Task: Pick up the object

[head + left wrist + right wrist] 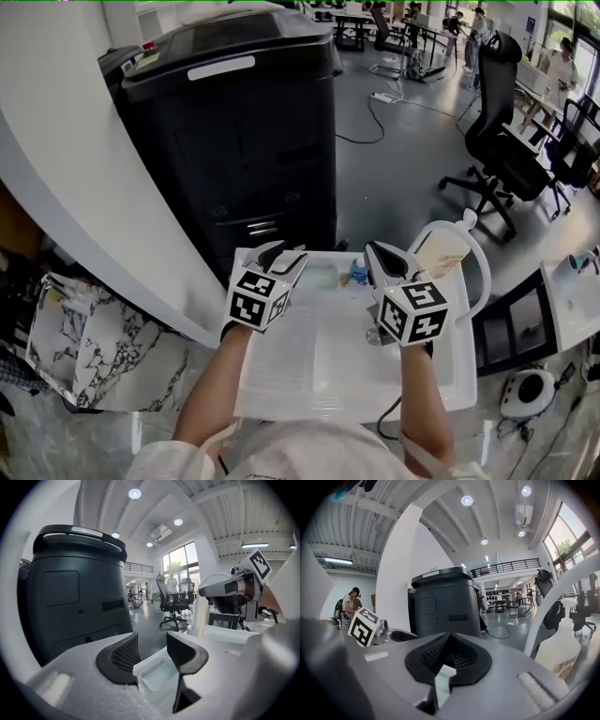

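Observation:
A shallow clear plastic container (320,278) lies at the far end of the white table (319,366), with a small blue thing (359,274) just right of it. My left gripper (281,255) hovers over the container's left side, open and empty. Along its jaws (152,644) the container (157,674) shows low in the gap. To the right of the blue thing, my right gripper (374,251) is shut, its tips (449,638) meeting with nothing seen between them. A spray bottle (445,253) stands beyond it.
A big black machine (234,122) stands right behind the table's far edge. A white curved handle (478,253) arches round the spray bottle (560,648). Black office chairs (502,141) sit on the grey floor at right. Marble-patterned slabs (84,337) lie at left.

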A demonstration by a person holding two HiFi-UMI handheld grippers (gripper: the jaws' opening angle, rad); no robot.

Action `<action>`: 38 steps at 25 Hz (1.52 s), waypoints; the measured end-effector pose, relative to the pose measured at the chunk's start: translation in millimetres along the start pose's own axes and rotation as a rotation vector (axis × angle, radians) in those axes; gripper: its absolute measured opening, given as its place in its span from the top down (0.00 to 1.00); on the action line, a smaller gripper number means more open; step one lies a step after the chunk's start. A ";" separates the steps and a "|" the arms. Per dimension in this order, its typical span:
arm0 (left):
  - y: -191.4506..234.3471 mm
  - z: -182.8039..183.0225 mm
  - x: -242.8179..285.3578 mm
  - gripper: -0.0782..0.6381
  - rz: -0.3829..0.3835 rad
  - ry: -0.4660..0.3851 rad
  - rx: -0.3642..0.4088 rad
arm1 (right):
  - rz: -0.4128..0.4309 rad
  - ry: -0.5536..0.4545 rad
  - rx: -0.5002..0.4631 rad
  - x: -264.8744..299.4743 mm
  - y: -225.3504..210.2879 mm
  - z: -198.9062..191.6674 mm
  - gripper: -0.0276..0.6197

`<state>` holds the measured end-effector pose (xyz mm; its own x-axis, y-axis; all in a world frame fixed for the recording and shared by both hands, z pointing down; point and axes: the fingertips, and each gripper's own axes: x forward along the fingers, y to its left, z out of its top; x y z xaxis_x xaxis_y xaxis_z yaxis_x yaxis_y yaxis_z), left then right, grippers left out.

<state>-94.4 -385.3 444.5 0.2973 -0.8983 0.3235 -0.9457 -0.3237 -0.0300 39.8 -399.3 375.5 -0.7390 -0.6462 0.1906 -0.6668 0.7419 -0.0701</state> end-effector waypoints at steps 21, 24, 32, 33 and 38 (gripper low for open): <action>-61.0 -42.9 50.3 0.62 -0.359 0.256 0.446 | -0.044 0.013 0.011 -13.1 0.3 -17.0 0.95; -65.3 -55.9 53.2 0.62 -0.402 0.306 0.475 | -0.049 0.016 0.011 -12.0 2.8 -19.4 0.95; -69.9 -92.1 60.4 0.62 -0.467 0.399 0.529 | -0.075 0.022 0.018 -10.2 5.0 -25.6 0.95; -70.4 -96.2 61.2 0.62 -0.478 0.410 0.538 | -0.080 0.024 0.019 -10.2 5.1 -26.9 0.95; -72.0 -116.1 65.7 0.62 -0.523 0.470 0.596 | -0.102 0.028 0.027 -11.1 3.6 -29.5 0.95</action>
<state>-22.1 -386.5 577.7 0.4600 -0.4238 0.7802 -0.4434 -0.8710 -0.2117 48.4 -384.2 402.1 -0.6641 -0.7128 0.2256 -0.7414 0.6668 -0.0752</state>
